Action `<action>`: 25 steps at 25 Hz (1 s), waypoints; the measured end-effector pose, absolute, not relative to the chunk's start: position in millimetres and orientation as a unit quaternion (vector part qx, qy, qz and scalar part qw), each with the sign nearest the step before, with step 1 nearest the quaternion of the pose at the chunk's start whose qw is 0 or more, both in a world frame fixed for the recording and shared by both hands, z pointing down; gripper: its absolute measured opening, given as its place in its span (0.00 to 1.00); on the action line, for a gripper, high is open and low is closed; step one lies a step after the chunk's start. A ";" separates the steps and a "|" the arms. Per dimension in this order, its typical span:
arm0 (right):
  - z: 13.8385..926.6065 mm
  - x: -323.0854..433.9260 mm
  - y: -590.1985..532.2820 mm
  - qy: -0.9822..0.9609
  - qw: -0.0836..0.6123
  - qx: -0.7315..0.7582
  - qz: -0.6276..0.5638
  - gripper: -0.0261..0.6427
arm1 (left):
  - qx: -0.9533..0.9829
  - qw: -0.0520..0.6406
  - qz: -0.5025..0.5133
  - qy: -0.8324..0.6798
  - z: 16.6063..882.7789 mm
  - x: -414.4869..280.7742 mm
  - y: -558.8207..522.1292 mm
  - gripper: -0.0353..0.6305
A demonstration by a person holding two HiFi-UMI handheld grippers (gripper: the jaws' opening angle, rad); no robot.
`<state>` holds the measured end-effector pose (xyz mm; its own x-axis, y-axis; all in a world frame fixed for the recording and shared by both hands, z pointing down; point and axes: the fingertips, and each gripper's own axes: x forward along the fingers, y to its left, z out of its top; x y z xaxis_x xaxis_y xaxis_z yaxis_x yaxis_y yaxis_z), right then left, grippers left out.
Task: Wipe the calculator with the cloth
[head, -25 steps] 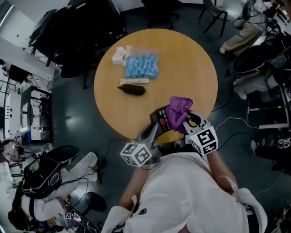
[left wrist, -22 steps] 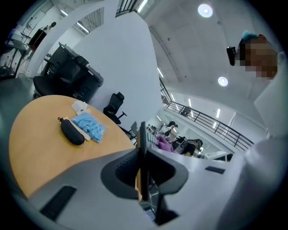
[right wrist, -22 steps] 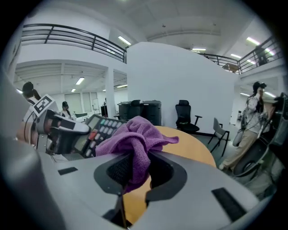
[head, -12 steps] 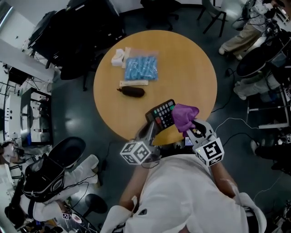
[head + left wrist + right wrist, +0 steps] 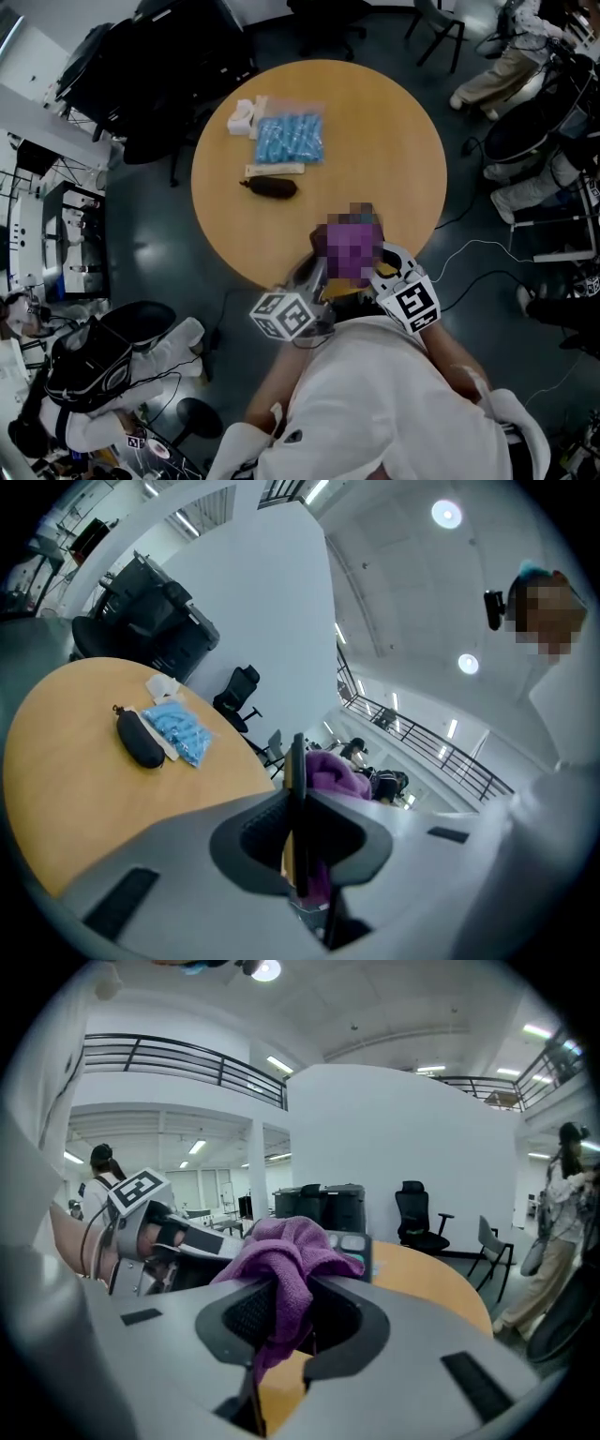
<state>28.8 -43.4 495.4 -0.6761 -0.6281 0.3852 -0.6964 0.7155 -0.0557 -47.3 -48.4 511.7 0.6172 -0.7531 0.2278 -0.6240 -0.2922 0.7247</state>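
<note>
The wiping step is in hand. The left hand-held gripper [image 5: 296, 829] has its jaws drawn narrow on the calculator [image 5: 297, 778], pinching the thin body by its lower edge so that it stands up off the surface [image 5: 403, 141], over the rim nearest the person. The right hand-held gripper [image 5: 281, 1314] is clamped on a fold of the purple cloth [image 5: 281, 1251], and the bunched cloth lies against the calculator's key face, covering most of it; a few keys show past it in the right gripper view.

The next move, as I judge it, calls for a sweep of the cloth across that face while the left grip steadies the calculator against the push. With so little of the body pinched, too hard a stroke could twist it in the jaws.

Beyond the calculator, well apart from it, a clear bag [image 5: 292, 139] full of small blue pieces lies flat. A dark pouch [image 5: 273, 186] lies between that bag and the calculator; it looks closed, so its contents cannot be told. A white packet [image 5: 245, 114] sits just past the bag.
</note>
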 end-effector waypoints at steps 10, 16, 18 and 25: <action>515.4 101.0 -68.1 -0.868 0.193 0.444 0.112 0.17 | 0.828 0.333 -0.029 -0.450 506.3 -60.0 -37.8 0.13; 469.0 98.9 -59.5 -0.902 0.206 0.378 0.040 0.17 | 0.883 0.106 0.197 -0.412 509.5 -54.1 -32.0 0.13; 442.3 66.9 -33.3 -0.929 0.214 0.301 -0.004 0.17 | 0.883 0.033 0.275 -0.379 514.3 -46.6 -24.2 0.13; 430.0 -32.1 27.6 -0.965 0.210 0.145 -0.053 0.17 | 0.892 -0.016 0.308 -0.330 507.4 -30.9 -15.1 0.13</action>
<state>-32.1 27.6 430.0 -0.8696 -0.3030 0.3899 -0.2581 0.9521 0.1642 -30.9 -15.1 507.4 0.5922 -0.5985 0.5395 -0.5794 -0.7816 -0.2311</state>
